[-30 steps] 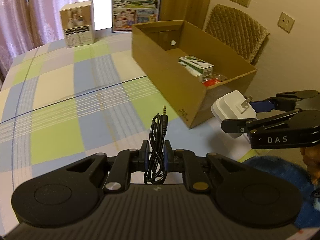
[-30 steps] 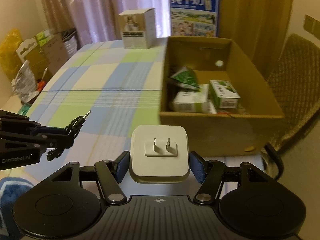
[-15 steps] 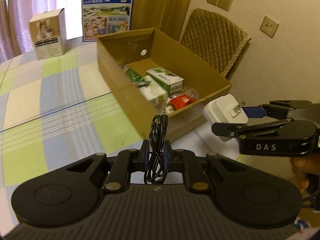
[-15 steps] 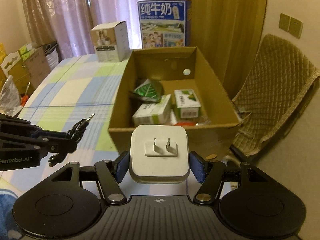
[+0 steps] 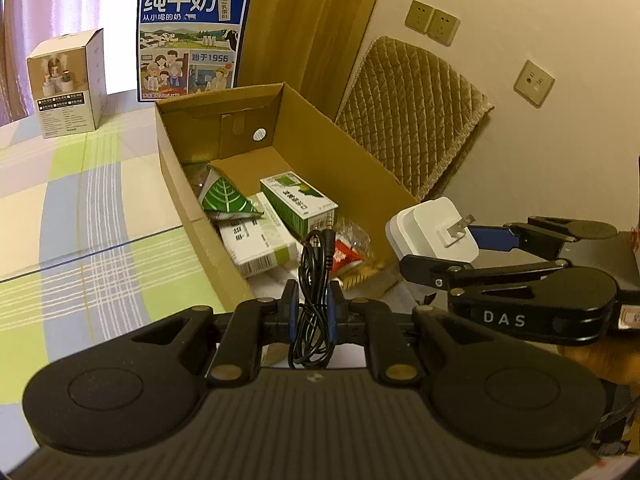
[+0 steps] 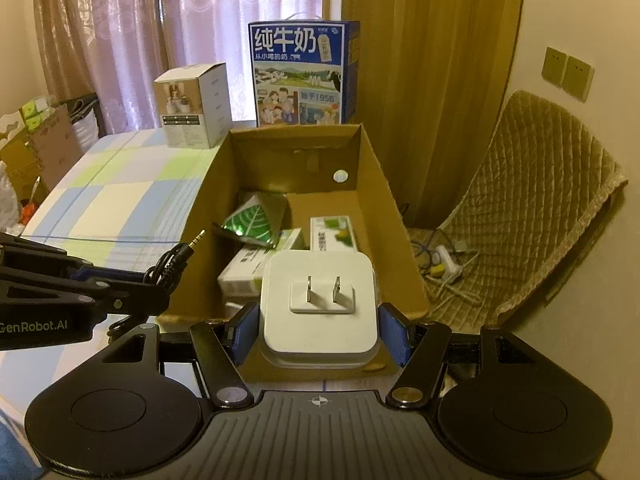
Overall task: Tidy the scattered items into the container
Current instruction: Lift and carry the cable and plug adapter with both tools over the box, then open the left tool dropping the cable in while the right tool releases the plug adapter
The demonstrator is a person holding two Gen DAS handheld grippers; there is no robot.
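Left wrist view has the left gripper [image 5: 313, 303] clamped tight on a coiled black audio cable [image 5: 314, 280], jack tip pointing up, pads pinching the bundle from both sides. Just off to its right, the right gripper [image 5: 452, 250] carries a white plug adapter [image 5: 430, 226], prongs facing out sideways.

Both sit right at the near end of the open cardboard box [image 5: 192, 200], which stands on the checked tablecloth [image 5: 100, 220]. Inside the box: a green leaf-print packet [image 5: 226, 198], a green-and-white carton [image 5: 298, 204], a second white carton [image 5: 258, 246] lying under it, and a red wrapped thing [image 5: 344, 254] near the front wall.

From the right wrist camera the adapter [image 6: 319, 304] fills the gap between the blue pads [image 6: 244, 332], which press on its two sides, so it's a medium-wide grip. Left gripper [image 6: 160, 286] pokes in from the left with the cable's jack [image 6: 188, 246] aimed at the box's left wall.

Behind the box stand a blue milk case [image 6: 300, 74] and a small white product box [image 6: 194, 106]. A quilted chair [image 6: 532, 200] sits to the right.
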